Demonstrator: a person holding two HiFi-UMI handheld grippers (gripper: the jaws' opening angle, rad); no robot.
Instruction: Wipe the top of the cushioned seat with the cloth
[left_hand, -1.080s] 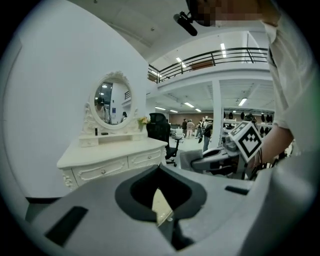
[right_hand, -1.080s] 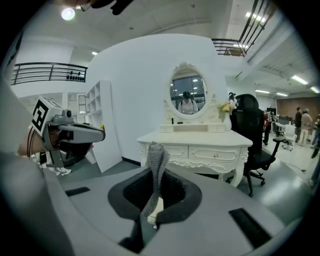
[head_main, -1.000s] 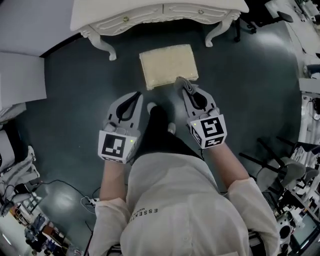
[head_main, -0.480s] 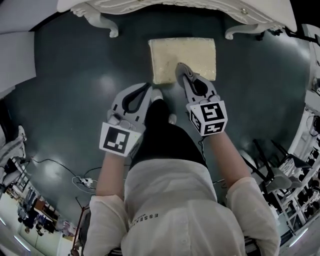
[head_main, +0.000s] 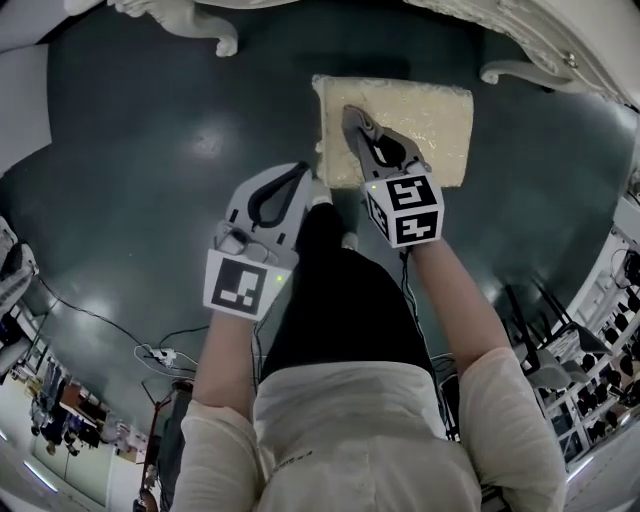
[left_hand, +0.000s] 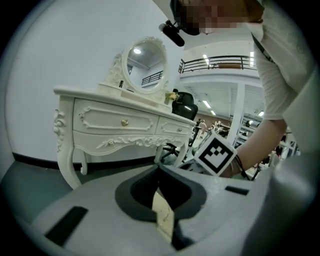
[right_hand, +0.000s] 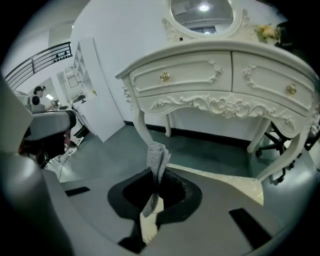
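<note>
The cream cushioned seat (head_main: 430, 115) stands on the dark floor in front of the person's legs. My right gripper (head_main: 352, 118) reaches over the seat's left part, shut on a small grey knitted cloth (right_hand: 157, 156) that sticks up from its jaws (right_hand: 156, 167). A strip of the seat (right_hand: 227, 182) shows beyond the jaws in the right gripper view. My left gripper (head_main: 300, 172) hovers just short of the seat's near left corner, its jaws closed with nothing held. In the left gripper view (left_hand: 159, 167) a sliver of the cream seat (left_hand: 163, 214) shows through the gap below the tips.
A white carved dressing table (right_hand: 225, 85) with an oval mirror (left_hand: 142, 57) stands right behind the seat; its legs (head_main: 200, 25) show at the top of the head view. Cables (head_main: 160, 355) lie on the floor at left. Racks and chairs (head_main: 590, 370) crowd the right.
My right gripper has moved forward from the seat's near edge to above its top, cloth still pinched. The left gripper has stayed beside the near left corner. The head view has tilted.
</note>
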